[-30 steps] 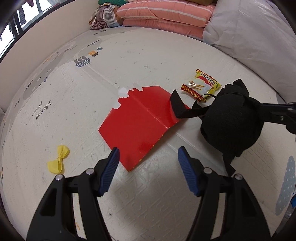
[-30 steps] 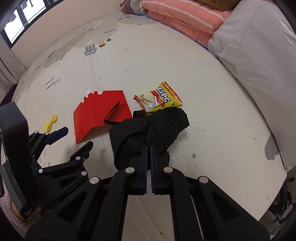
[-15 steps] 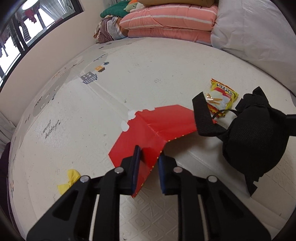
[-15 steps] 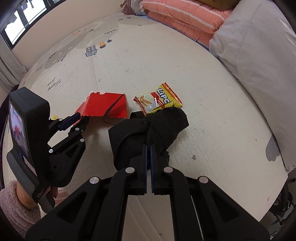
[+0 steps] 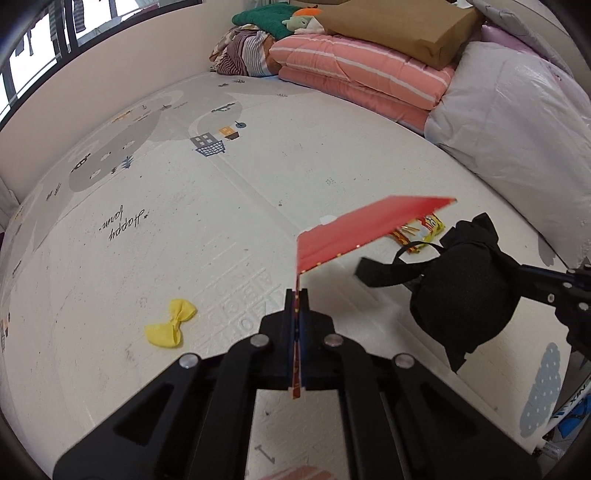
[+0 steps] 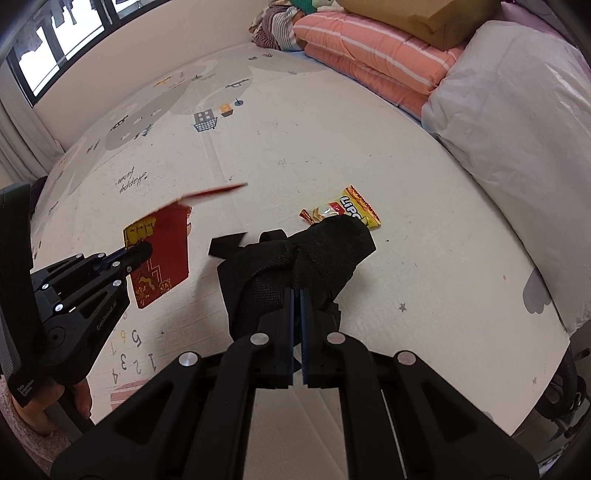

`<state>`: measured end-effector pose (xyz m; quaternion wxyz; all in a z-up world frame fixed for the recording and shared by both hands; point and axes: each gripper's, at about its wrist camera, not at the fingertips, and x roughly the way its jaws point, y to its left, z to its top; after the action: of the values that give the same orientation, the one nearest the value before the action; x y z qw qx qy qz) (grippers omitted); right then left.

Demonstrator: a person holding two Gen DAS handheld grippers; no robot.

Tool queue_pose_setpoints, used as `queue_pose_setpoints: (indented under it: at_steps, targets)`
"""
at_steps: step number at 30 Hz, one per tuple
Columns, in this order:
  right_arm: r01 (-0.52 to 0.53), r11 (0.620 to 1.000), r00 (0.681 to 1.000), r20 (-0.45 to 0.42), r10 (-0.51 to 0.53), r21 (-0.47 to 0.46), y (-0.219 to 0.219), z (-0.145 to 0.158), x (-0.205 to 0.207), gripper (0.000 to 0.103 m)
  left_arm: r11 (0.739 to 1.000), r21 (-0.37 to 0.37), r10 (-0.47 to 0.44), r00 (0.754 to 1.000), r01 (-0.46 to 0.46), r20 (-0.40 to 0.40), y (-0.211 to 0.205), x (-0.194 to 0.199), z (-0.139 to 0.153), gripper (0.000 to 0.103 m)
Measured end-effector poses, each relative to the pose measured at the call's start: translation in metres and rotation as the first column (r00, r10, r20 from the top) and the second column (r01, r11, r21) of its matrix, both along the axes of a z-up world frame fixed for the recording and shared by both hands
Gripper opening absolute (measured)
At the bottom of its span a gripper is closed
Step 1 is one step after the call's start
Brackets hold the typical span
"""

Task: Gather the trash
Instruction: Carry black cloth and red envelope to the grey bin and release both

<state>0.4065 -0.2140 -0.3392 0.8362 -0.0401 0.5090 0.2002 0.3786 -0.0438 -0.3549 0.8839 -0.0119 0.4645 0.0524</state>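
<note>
My left gripper (image 5: 297, 295) is shut on a corner of a red paper sheet (image 5: 354, 230) and holds it up off the mat; it also shows in the right wrist view (image 6: 162, 251). My right gripper (image 6: 295, 295) is shut on the rim of a black fabric bag (image 6: 295, 254), which hangs to the right in the left wrist view (image 5: 461, 295). A yellow snack wrapper (image 6: 347, 210) lies on the mat behind the bag. A yellow bow-shaped scrap (image 5: 171, 325) lies on the mat to the left.
The floor is a cream play mat (image 5: 184, 184) with prints. Folded pink bedding (image 5: 362, 77), a brown cushion (image 5: 399, 29) and a white duvet (image 5: 517, 122) line the far and right sides. A wall with a window (image 6: 55, 48) is on the left.
My left gripper closed on the red paper's corner and lifted it off the mat. The right gripper kept holding the black bag in about the same place.
</note>
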Motion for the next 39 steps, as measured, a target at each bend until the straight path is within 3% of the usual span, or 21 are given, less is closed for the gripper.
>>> queue_pose_setpoints:
  at_steps: [9, 17, 30, 39]
  targets:
    - [0.066, 0.998, 0.998, 0.010, -0.066, 0.005, 0.004, 0.025, -0.071, 0.002, 0.997, -0.037, -0.071, 0.997, 0.071, 0.011, -0.001, -0.069, 0.042, 0.002]
    - [0.207, 0.978, 0.978, 0.007, -0.207, 0.000, -0.029, 0.045, -0.148, 0.002, 0.977, -0.068, -0.202, 0.979, 0.201, 0.002, -0.023, -0.123, 0.066, 0.002]
    - [0.453, 0.887, 0.890, -0.011, -0.455, -0.087, -0.155, 0.063, -0.259, 0.002, 0.892, -0.118, -0.440, 0.898, 0.437, 0.003, -0.129, -0.182, 0.081, 0.002]
    - [0.552, 0.827, 0.830, -0.029, -0.557, -0.107, -0.251, 0.054, -0.317, 0.002, 0.837, -0.165, -0.531, 0.847, 0.522, -0.017, -0.225, -0.220, 0.074, 0.002]
